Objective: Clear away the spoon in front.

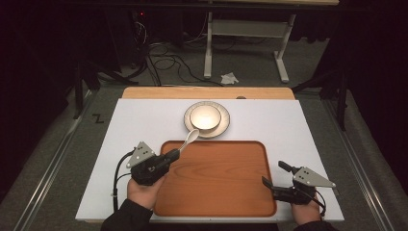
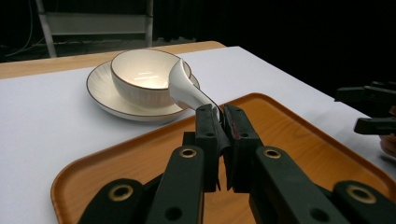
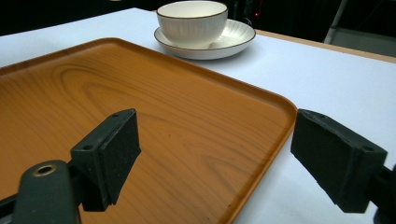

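A white ceramic spoon [image 1: 189, 138] [image 2: 184, 88] is held by its handle in my left gripper [image 1: 169, 156] [image 2: 221, 122], which is shut on it over the far left corner of the wooden tray [image 1: 216, 192] [image 2: 289, 149] [image 3: 140, 107]. The spoon's scoop points toward a white bowl [image 1: 205, 117] [image 2: 144, 74] [image 3: 192, 18] that sits on a white saucer [image 1: 225, 126] [image 2: 105, 95] [image 3: 238, 42] just beyond the tray. My right gripper [image 1: 274, 175] [image 3: 215, 161] stands open at the tray's right edge, with nothing between its jaws.
A white mat [image 1: 139, 120] covers the table, with a wooden strip [image 1: 207, 93] at its far edge. Beyond the table, a white frame [image 1: 245, 29] and cables [image 1: 163, 60] lie on the floor. My right gripper shows at the right of the left gripper view [image 2: 373, 109].
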The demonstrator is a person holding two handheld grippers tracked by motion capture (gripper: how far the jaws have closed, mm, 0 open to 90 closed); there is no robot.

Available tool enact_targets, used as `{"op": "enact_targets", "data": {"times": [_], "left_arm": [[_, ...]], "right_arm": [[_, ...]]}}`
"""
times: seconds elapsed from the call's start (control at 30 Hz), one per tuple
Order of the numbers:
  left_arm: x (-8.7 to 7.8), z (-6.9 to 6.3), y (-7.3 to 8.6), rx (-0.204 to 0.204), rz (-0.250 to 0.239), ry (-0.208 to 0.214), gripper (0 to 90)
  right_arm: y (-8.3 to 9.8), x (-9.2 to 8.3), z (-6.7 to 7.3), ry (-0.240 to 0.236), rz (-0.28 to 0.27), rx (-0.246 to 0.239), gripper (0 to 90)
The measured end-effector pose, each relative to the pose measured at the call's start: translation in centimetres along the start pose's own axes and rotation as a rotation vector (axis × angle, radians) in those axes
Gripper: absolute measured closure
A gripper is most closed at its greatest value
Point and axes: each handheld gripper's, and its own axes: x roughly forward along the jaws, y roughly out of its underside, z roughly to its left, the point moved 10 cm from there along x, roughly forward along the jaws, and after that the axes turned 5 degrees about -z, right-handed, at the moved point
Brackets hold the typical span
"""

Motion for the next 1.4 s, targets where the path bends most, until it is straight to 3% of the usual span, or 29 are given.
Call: {"op": "enact_targets", "data": {"times": [0.07,0.27,0.37,0.5,0.67,1.13,1.4], "left_arm": [[-1.0,-0.3,0.6,-0.011,-0.008,0.008,85.8],[-2.5,-1.1,2.0,0.007,-0.019,0.014,85.8],[-3.7,-2.3,3.9,-0.01,-0.042,0.046,85.8],[-4.1,-3.5,3.7,0.06,-0.049,0.051,85.8],[-3.9,-3.9,4.0,0.038,-0.049,0.08,85.8],[-2.7,-3.5,5.2,-0.012,-0.021,0.106,85.8],[-1.0,-3.5,6.9,-0.027,0.043,0.117,85.7]], "right_arm": [[0.1,0.0,0.0,0.001,0.002,0.0,16.3],[0.2,0.1,0.0,0.007,0.005,0.002,16.3],[0.2,-0.1,0.0,0.01,0.002,0.003,16.4],[0.3,-0.1,-0.1,0.017,0.004,0.008,16.4],[0.3,-0.1,-0.1,0.019,0.004,0.007,16.3],[0.3,-0.1,-0.2,0.012,0.003,0.007,16.4],[0.3,0.1,0.0,0.007,0.008,0.001,16.4]]}}
